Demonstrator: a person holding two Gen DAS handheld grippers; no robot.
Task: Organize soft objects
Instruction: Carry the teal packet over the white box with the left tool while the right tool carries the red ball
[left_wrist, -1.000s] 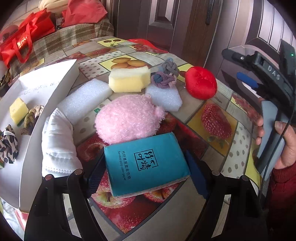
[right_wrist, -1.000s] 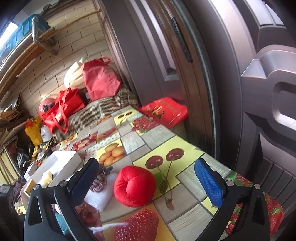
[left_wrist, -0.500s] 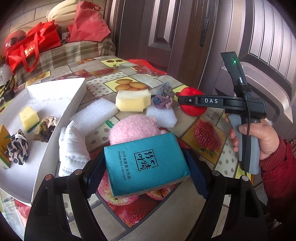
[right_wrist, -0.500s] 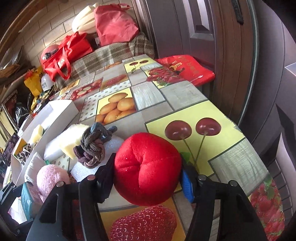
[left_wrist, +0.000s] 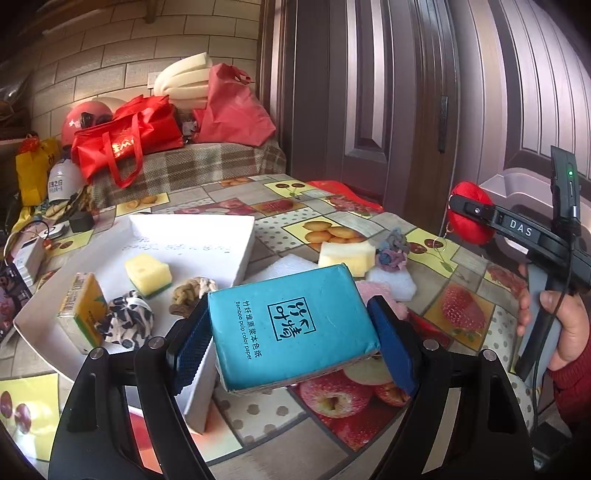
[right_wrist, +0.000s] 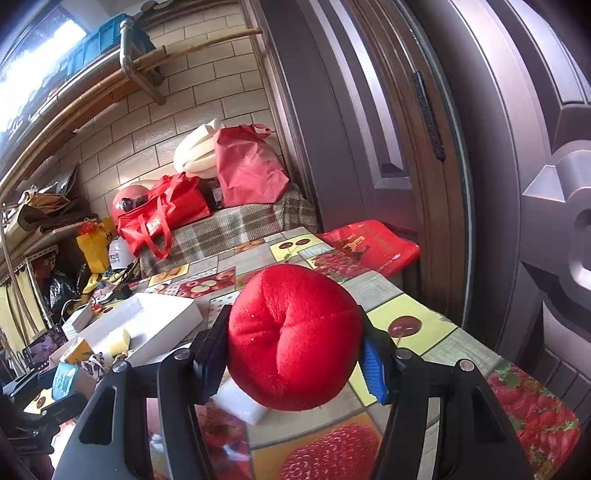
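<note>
Teal plastic wrap covered the tissue pack (left_wrist: 295, 325), clamped between the blue pads of the left tongs (left_wrist: 291, 339) and held clear of the table (left_wrist: 461, 413), just beside the near corner of the white box (left_wrist: 192, 243). The right tongs (right_wrist: 291, 358) were closed on a red plush apple (right_wrist: 293, 336), also lifted off the tablecloth; in the left wrist view that apple hung at the far right, above the table's edge.

Already in the box: a yellow sponge (left_wrist: 147, 271), a leopard-print scrunchie (left_wrist: 127, 323), a knotted rope piece (left_wrist: 192, 291) and a small yellow-green carton (left_wrist: 83, 306).

Left on the table: a yellow-and-white sponge (left_wrist: 345, 254), a grey-purple knotted cloth (left_wrist: 393, 251), two white foam blocks (left_wrist: 391, 280), and a pink fluffy item (left_wrist: 376, 295) mostly hidden behind the pack.

Judgement: roughly midway. Four pieces were stowed, two were in hand and apparently bound for the box, about five waited. Box room looked ample.
</note>
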